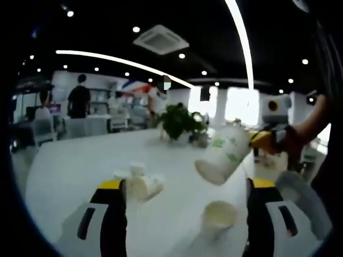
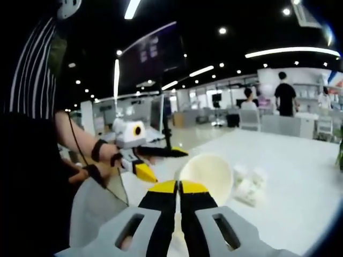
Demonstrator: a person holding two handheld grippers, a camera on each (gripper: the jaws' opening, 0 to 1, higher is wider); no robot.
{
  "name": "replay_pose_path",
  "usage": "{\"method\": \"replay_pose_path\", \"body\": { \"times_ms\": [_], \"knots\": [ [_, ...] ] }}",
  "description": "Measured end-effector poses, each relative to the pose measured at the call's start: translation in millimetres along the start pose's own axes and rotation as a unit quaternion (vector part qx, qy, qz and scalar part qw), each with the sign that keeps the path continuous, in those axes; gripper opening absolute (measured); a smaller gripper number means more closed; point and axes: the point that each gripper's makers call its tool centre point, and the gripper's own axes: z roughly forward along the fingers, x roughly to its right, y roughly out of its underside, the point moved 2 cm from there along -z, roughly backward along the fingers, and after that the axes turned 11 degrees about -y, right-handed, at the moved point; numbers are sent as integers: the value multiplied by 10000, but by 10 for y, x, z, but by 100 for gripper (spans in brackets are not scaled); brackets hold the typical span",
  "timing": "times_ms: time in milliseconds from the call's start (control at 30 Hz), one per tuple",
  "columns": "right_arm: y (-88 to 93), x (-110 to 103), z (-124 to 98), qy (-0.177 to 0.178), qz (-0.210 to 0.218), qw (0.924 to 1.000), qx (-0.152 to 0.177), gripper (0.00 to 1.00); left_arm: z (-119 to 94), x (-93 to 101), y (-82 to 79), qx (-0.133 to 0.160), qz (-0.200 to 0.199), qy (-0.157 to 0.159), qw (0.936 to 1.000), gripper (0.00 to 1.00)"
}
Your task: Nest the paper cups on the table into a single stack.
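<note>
In the left gripper view, the left gripper (image 1: 186, 206) has its fingers wide apart and holds nothing. A paper cup (image 1: 219, 217) stands on the white bench (image 1: 69, 166) at 6 o'clock. More cups (image 1: 140, 182) lie at 8 o'clock. The right gripper (image 1: 262, 138) holds a tilted cup (image 1: 223, 155) in the air at 3 o'clock.

In the right gripper view, the right gripper (image 2: 178, 188) has its fingers pinched on the rim of the tilted cup (image 2: 206, 174). The lying cups (image 2: 248, 184) are at 3 o'clock. The left gripper (image 2: 155, 160) is at 9 o'clock.

A white table (image 1: 69, 160) is seen; white paper cups — one (image 1: 224, 153) printed with green — are shown. Black jaws tipped yellow are borne by the right gripper (image 2: 178, 188).

table (image 1: 69, 166): left side open | obstacles: lying cups (image 1: 140, 183), upright cup (image 1: 218, 216)
</note>
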Motion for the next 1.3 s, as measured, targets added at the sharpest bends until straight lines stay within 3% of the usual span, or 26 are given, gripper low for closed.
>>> {"method": "replay_pose_path", "body": {
  "times_ms": [233, 300, 800, 1200, 1300],
  "knots": [
    [11, 5, -22, 1, -5, 10000, -75, 0, 4, -66, -6, 56, 14, -219, 9997, 98],
    [26, 15, -26, -11, 3, 10000, -97, 0, 4, -106, -7, 85, 186, -329, 9992, 98],
    [27, 61, -60, -82, -275, 9980, -562, 0, -5, -137, 75, 7, 27, -333, 9994, 98],
    [94, -41, -37, -448, -1153, 9814, -1468, 0, -46, -209, 136, -12, -58, -477, 9988, 98],
    [106, -42, -31, -526, -1172, 9784, -1617, 0, -56, -244, 146, 18, -90, -531, 9985, 98]
  ]
}}
